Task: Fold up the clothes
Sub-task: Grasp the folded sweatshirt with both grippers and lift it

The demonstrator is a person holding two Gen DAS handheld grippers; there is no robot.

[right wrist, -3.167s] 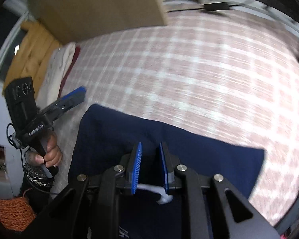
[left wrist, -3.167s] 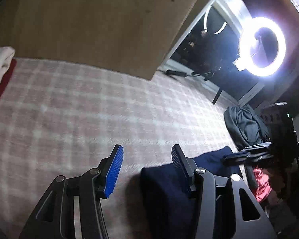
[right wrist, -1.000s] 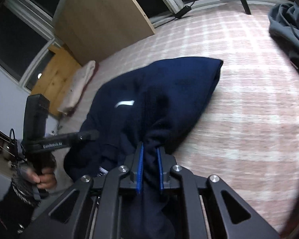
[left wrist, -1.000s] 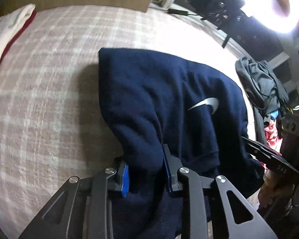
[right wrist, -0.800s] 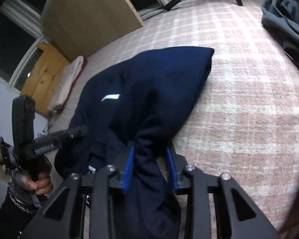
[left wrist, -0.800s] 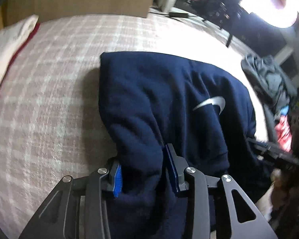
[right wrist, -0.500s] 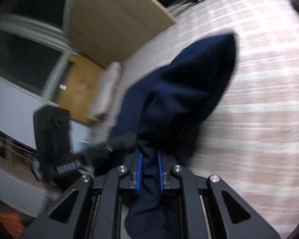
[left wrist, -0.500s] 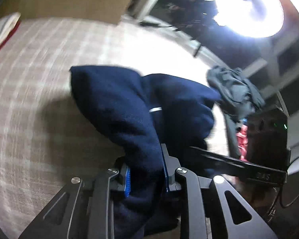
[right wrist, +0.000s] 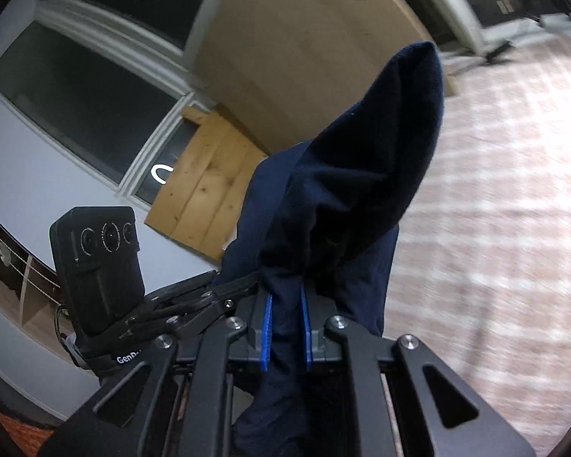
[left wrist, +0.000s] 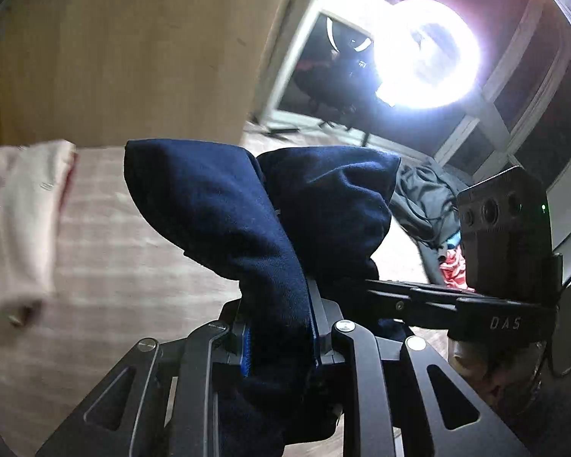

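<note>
Mid-fold, left gripper and right gripper each pinch the thick navy fleece sweatshirt raised above the pink plaid bedcover; next, presumably, lowering it squarely.

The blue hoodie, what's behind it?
Behind the blue hoodie in the left wrist view: a wooden board, a dark clothes pile and the plaid bed cover. The hoodie hides the bed directly behind it and the right hand-held gripper tips.

navy garment: lower part cut off by edge | checked cover: blurred
</note>
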